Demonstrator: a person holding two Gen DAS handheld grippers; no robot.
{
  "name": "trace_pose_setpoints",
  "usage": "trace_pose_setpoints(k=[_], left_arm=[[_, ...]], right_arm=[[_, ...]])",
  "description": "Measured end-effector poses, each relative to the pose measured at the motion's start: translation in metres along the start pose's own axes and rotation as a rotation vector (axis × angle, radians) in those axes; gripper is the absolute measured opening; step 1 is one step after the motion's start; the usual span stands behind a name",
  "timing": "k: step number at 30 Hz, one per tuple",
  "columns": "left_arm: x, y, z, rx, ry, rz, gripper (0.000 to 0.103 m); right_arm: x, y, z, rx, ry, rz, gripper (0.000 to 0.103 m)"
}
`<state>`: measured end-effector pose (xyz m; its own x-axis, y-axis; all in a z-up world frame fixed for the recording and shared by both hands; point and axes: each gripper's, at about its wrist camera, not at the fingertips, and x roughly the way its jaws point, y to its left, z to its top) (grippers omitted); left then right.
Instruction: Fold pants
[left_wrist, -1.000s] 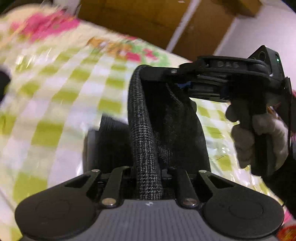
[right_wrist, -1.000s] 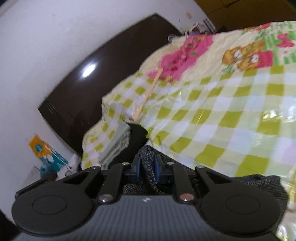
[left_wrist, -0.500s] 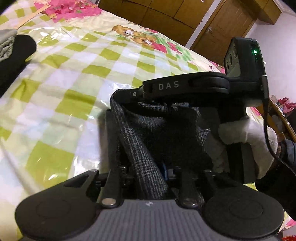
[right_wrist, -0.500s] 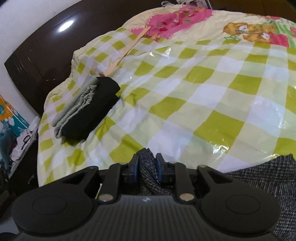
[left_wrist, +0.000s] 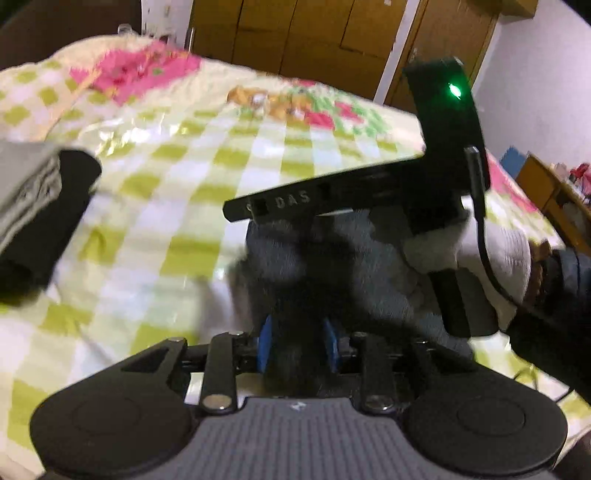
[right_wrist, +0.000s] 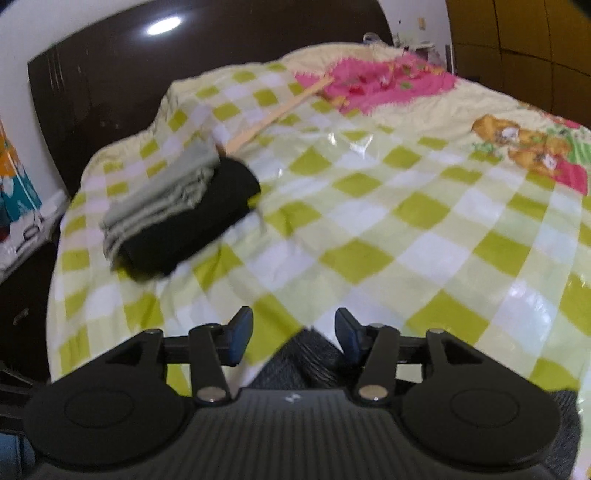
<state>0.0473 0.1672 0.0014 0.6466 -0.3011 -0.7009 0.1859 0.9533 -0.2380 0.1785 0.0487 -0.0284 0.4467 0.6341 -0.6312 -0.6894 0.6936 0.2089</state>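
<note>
Released since a second ago: pants (left_wrist: 332, 269) dropped from raised to bunched on bed (right_wrist: 424, 229). Left gripper (left_wrist: 297, 345) jaws narrow, opening, cloth between. Right gripper (right_wrist: 293, 334) jaws wider, opening, cloth between, untouched.

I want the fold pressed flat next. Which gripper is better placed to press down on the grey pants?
Probably the left gripper: the grey pants lie between its opening jaws. The right gripper, also opening, only overlaps their edge.
</note>
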Motion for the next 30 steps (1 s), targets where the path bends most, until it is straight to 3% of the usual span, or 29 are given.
trace_pose_setpoints(k=[5, 10, 13, 15, 19, 24, 30], left_arm=[[0.028, -0.012, 0.021, 0.047, -0.053, 0.001, 0.049], [0.057, -0.014, 0.040, 0.073, -0.096, -0.020, 0.049], [0.076, -0.012, 0.047, 0.070, -0.085, -0.022, 0.049], [0.092, -0.011, 0.049, 0.092, -0.064, 0.018, 0.049], [0.114, -0.002, 0.044, 0.079, -0.026, 0.031, 0.050], [0.103, -0.012, 0.044, 0.134, -0.029, 0.070, 0.050], [0.066, -0.009, 0.035, 0.121, -0.033, 0.090, 0.053]], right_arm=[[-0.036, -0.018, 0.009, 0.034, -0.071, -0.054, 0.049], [-0.070, -0.047, -0.019, 0.082, -0.037, -0.146, 0.049], [-0.088, -0.068, -0.045, 0.170, -0.024, -0.184, 0.049], [-0.093, -0.077, -0.059, 0.212, -0.017, -0.198, 0.049], [-0.084, -0.103, -0.071, 0.336, -0.019, -0.172, 0.049], [-0.066, -0.111, -0.066, 0.381, -0.031, -0.184, 0.051], [-0.097, -0.100, -0.071, 0.367, -0.045, -0.231, 0.049]])
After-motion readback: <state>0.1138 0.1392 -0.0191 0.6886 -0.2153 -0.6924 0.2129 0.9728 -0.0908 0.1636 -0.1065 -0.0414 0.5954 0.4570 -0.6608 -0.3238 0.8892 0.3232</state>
